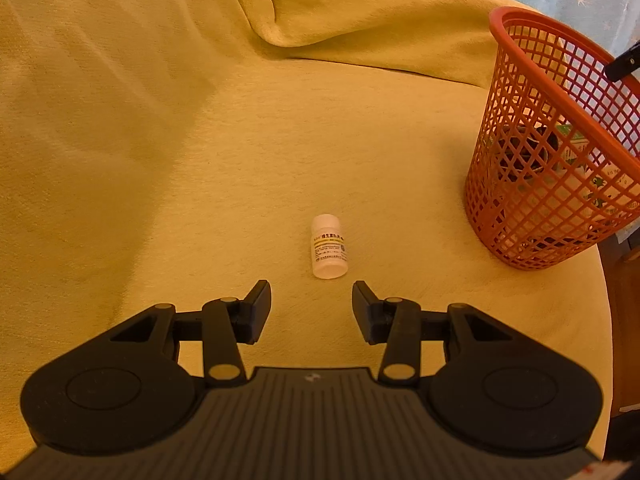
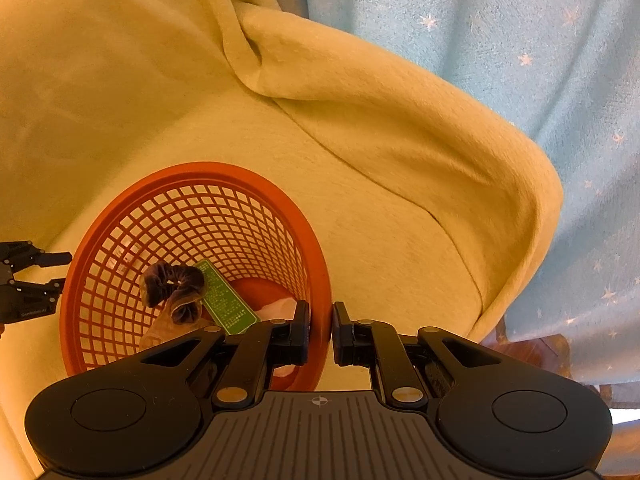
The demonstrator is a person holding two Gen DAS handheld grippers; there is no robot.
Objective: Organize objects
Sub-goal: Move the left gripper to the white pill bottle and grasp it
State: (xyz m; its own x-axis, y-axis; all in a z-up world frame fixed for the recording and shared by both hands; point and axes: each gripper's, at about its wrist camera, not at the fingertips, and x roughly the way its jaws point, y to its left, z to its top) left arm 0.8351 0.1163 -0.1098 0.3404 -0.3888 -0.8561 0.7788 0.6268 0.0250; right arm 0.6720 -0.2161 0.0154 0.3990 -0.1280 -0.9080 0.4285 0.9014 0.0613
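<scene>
Small pill bottle waiting on the yellow blanket, basket held steady at the side.

The white pill bottle (image 1: 329,251) lies on its side on the yellow blanket (image 1: 160,160), just ahead of the left gripper (image 1: 311,300), whose fingers are spread wide with nothing between them. It looks light, rigid plastic with a smooth label, so it may roll or slip; a hold across the middle of the body, square to its length, seems safest. The right gripper (image 2: 321,330) is pinched on the rim of the orange mesh basket (image 2: 120,216), one finger inside, one outside. In the basket lie a dark scrunchie (image 2: 176,288), a green box (image 2: 226,300) and something pale I can't make out. The basket stands well to the bottle's right.
</scene>
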